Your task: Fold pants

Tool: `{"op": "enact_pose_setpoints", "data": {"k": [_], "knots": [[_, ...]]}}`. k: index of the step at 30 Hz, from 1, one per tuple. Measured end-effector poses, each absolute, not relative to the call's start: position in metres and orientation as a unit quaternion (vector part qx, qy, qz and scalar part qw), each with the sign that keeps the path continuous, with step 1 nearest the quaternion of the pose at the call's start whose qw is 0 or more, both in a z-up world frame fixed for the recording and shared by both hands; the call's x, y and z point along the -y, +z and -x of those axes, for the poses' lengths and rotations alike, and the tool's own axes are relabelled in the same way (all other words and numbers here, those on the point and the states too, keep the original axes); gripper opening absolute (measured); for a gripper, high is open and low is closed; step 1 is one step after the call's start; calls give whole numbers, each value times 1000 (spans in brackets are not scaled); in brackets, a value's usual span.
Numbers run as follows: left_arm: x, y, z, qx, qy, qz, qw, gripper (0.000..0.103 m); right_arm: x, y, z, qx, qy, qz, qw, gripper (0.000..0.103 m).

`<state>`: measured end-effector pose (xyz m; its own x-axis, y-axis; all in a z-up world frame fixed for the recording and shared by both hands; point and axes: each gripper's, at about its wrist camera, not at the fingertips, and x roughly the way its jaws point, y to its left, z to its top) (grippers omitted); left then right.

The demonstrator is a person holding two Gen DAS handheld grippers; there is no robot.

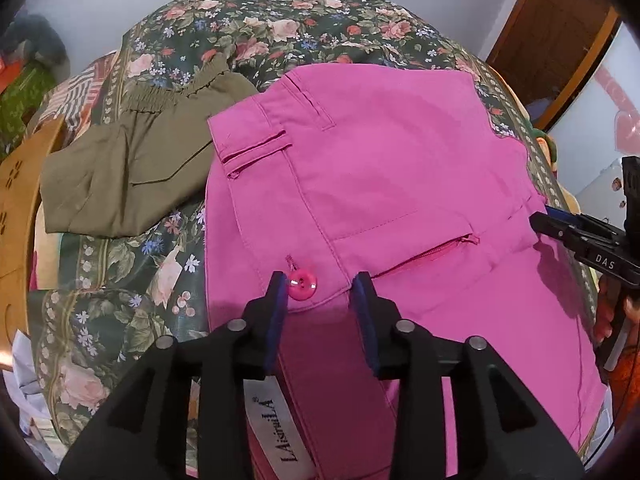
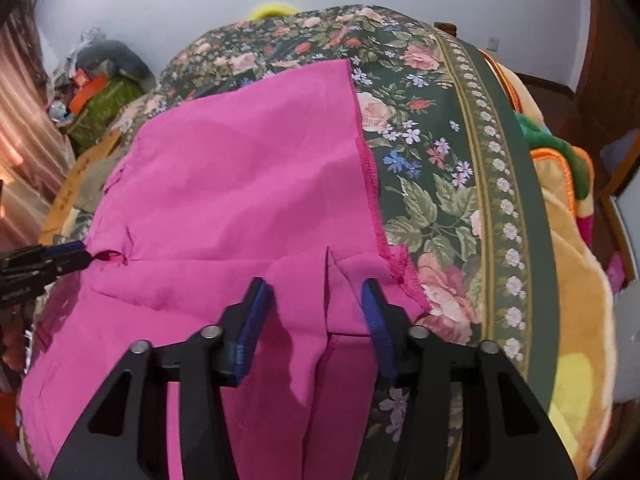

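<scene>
Bright pink pants [image 1: 360, 160] lie spread on a floral bedspread [image 1: 120, 280], waistband nearest, with a pink button [image 1: 303, 286] and a zip pocket [image 1: 436, 254]. My left gripper [image 1: 318, 292] hovers open at the waistband; the button shows between its blue pads, which press on nothing. A white brand label [image 1: 280, 432] shows below it. In the right wrist view the pants [image 2: 240, 180] have a frayed seam on their right edge. My right gripper [image 2: 316, 292] stands open over a fold of pink cloth. Each gripper shows in the other's view: right gripper [image 1: 560, 232], left gripper [image 2: 76, 256].
Folded olive pants [image 1: 132, 168] lie on the bedspread left of the pink ones. A wooden board [image 1: 20, 208] stands at the left edge. An orange and green blanket [image 2: 568, 240] is bunched past the bed's right side. Clutter [image 2: 100, 92] is piled by the far wall.
</scene>
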<state>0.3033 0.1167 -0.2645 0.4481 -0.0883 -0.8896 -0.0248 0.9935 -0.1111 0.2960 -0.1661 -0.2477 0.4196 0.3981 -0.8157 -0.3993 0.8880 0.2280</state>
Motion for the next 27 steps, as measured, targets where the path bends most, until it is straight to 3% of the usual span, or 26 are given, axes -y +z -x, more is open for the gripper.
{"op": "enact_pose_setpoints", "data": {"k": [3, 8, 14, 15, 17, 18, 21, 27], "knots": [[-111, -267, -301, -520, -13, 30, 854, 36, 159, -247, -291, -479, 246, 23, 843, 21], [-102, -270, -297, -511, -4, -9, 859, 36, 152, -248, -292, -474, 240, 57, 845, 12], [-115, -255, -296, -520, -12, -4, 854, 37, 150, -240, -293, -485, 236, 75, 839, 13], [-123, -250, -296, -517, -11, 8, 856, 43, 150, -236, -293, -485, 237, 75, 838, 13], [-137, -242, -298, -511, -8, 33, 859, 57, 154, -225, -293, -480, 244, 68, 840, 18], [-147, -238, -298, -503, -3, 43, 863, 61, 157, -217, -295, -473, 246, 61, 843, 26], [-170, -231, -309, -494, 26, 41, 868, 62, 163, -201, -302, -450, 249, 47, 856, 50], [-200, -239, -344, -499, 40, 60, 864, 62, 163, -191, -340, -434, 228, 28, 871, 51]]}}
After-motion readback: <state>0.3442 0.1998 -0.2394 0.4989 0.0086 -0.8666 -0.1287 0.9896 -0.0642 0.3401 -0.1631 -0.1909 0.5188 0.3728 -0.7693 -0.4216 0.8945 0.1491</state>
